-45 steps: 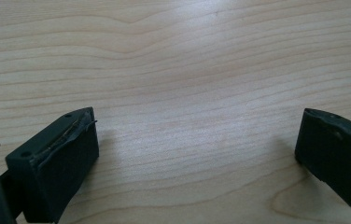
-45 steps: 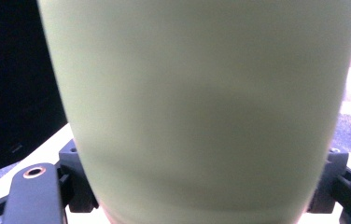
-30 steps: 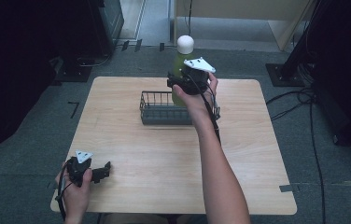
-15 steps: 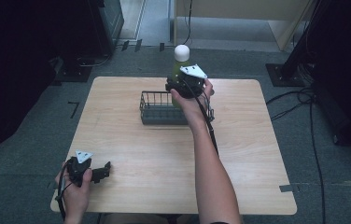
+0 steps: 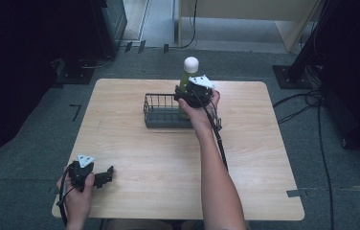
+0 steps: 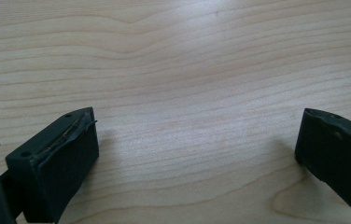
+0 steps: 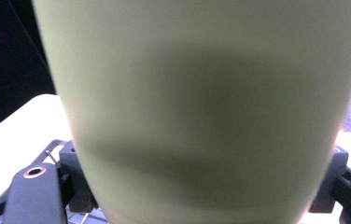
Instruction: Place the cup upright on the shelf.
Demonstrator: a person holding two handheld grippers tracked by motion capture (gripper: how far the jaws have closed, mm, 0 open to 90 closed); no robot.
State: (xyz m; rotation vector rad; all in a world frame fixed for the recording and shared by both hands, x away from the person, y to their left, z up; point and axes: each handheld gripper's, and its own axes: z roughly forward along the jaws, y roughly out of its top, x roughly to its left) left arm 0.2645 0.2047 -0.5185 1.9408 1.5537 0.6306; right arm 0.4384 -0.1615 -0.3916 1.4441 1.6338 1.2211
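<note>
A pale green bottle (image 5: 185,80) with a round white cap (image 5: 191,63) stands upright in my right gripper (image 5: 191,96), which is shut on its body. It is held over the right end of a dark wire basket (image 5: 161,111) at the table's far middle. In the right gripper view the bottle (image 7: 201,107) fills the space between both pads (image 7: 79,186), with basket wires just below. My left gripper (image 5: 102,176) rests near the table's front left corner, held by a hand. Its jaws stand wide apart over bare wood (image 6: 187,116), gripper (image 6: 194,154) open with nothing between.
The light wooden table (image 5: 264,158) has bare room in the middle and on the right. A black cable (image 5: 219,136) trails along the right forearm. Around the table are dark floor, floor cables (image 5: 307,103) at right and dark equipment at left.
The right gripper has come down with the bottle, so the white cap now sits lower and the bottle's base is closer to the basket. The left gripper has stayed put.
</note>
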